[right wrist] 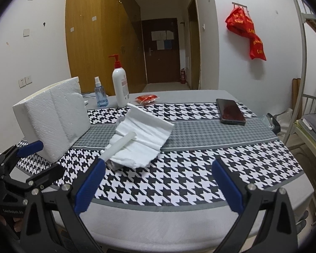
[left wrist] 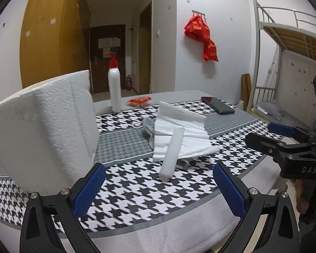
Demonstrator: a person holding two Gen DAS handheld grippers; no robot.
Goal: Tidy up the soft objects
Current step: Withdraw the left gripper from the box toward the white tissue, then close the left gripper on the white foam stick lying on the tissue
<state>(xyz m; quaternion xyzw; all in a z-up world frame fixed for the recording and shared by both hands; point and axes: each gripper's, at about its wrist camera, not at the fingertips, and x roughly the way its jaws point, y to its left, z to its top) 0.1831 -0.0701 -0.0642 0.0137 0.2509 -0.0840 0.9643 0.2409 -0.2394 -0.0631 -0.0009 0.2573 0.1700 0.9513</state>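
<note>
A loose pile of white folded tissue [left wrist: 183,135] [right wrist: 143,135] lies mid-table on the houndstooth cloth [left wrist: 137,191] [right wrist: 168,183], over a grey cloth [left wrist: 150,126]. A white rolled towel [left wrist: 172,151] [right wrist: 121,144] rests slantwise on the pile. A big white tissue pack [left wrist: 44,130] [right wrist: 52,118] stands at the left. My left gripper [left wrist: 158,191] is open and empty, just short of the roll's near end. My right gripper [right wrist: 158,187] is open and empty, near the table's front edge; it also shows in the left wrist view [left wrist: 284,139].
A white pump bottle [left wrist: 114,88] [right wrist: 121,86], a blue spray bottle [right wrist: 100,94] and a red packet [left wrist: 139,101] [right wrist: 147,99] stand at the back. A black phone [left wrist: 218,105] [right wrist: 230,110] lies at the back right. A bunk bed [left wrist: 284,42] is to the right.
</note>
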